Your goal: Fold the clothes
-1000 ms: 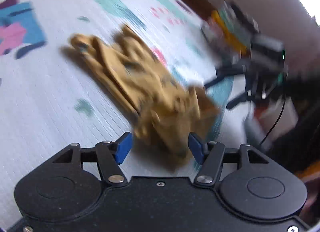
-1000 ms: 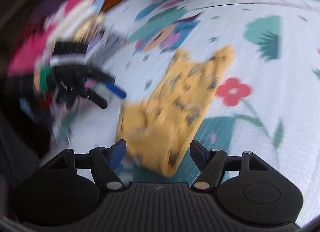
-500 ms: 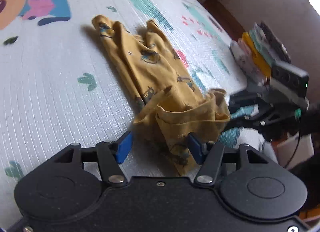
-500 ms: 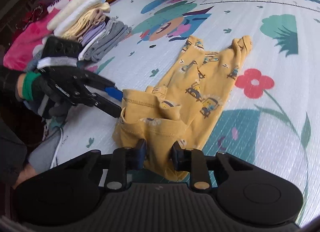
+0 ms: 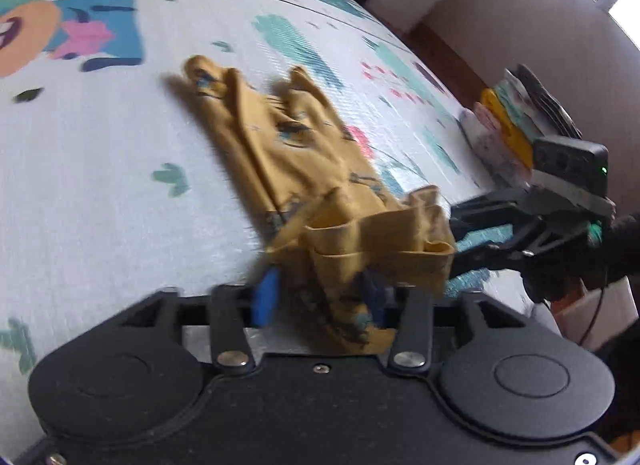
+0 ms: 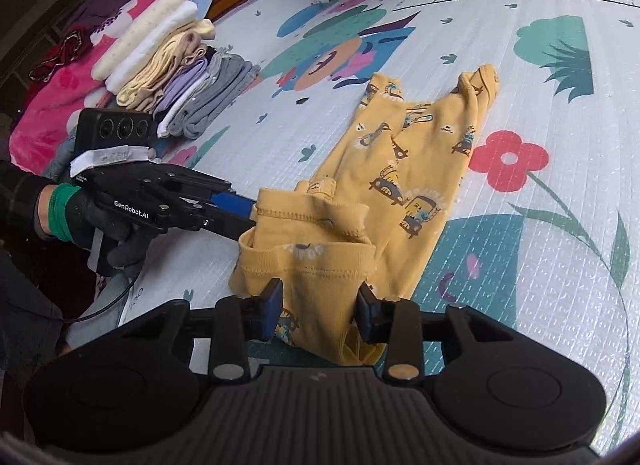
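I have the yellow trousers (image 6: 404,169) lying on the patterned play mat (image 6: 552,77), legs stretched away from me and the waist bunched up nearest the cameras. My right gripper (image 6: 318,309) has its jaws parted, with the waistband sitting loosely between the blue pads. My left gripper (image 5: 320,299) also straddles waist fabric, jaws apart; that view is blurred, so I cannot tell whether the pads touch the cloth. A stack of folded clothes (image 6: 176,81) sits near the mat's edge, beside a pink blanket (image 6: 60,97).
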{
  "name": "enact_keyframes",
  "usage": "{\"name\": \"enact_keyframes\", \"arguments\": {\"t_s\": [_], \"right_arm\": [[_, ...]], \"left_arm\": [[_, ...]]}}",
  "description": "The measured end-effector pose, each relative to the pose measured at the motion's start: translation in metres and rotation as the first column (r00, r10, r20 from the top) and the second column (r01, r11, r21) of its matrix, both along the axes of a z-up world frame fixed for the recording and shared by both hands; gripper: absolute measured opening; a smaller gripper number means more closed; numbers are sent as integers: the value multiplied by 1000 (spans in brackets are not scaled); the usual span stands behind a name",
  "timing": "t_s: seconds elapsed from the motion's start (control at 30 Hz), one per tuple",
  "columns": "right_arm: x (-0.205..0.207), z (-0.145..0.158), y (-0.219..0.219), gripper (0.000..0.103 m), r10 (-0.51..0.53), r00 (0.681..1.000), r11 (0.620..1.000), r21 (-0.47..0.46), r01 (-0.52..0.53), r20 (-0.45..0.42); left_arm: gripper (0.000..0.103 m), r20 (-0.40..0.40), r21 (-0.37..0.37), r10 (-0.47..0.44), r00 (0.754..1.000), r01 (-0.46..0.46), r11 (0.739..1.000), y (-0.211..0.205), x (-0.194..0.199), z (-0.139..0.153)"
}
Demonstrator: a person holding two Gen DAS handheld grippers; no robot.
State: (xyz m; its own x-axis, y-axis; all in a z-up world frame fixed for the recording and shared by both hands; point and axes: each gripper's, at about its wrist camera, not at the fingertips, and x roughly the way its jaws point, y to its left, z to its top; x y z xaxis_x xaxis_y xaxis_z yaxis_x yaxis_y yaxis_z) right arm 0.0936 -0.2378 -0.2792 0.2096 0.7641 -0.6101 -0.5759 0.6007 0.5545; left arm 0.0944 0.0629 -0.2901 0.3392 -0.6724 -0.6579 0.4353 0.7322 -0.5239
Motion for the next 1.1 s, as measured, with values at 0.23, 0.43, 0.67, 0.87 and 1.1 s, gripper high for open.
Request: {"name": "enact_keyframes", "arguments": {"t_s": [0.23,0.43,0.67,0.87,1.1], "right_arm": [[-1,-5,1,40,-20,1000,1000,11,20,-22],[-4,-2,-1,29,-16,1000,1000,15,16,-3],[-58,33,21,24,241,933,966,-163,-203,269],[-100,27,38,24,442,812,879,-363,-308,382],[-110,21,40,32,494,752,840,-463,-283,437]], "left_arm": [[25,8,-37,-5,1000,5,999,-8,8,4],[9,147,39,-195,970,191,981,-24,2,24],[8,413,357,-712,567,619,700,-55,-69,59],[8,433,520,-833,345,659,544,-59,-91,58],[47,492,649,-836,244,536,539,-55,-101,48]]}}
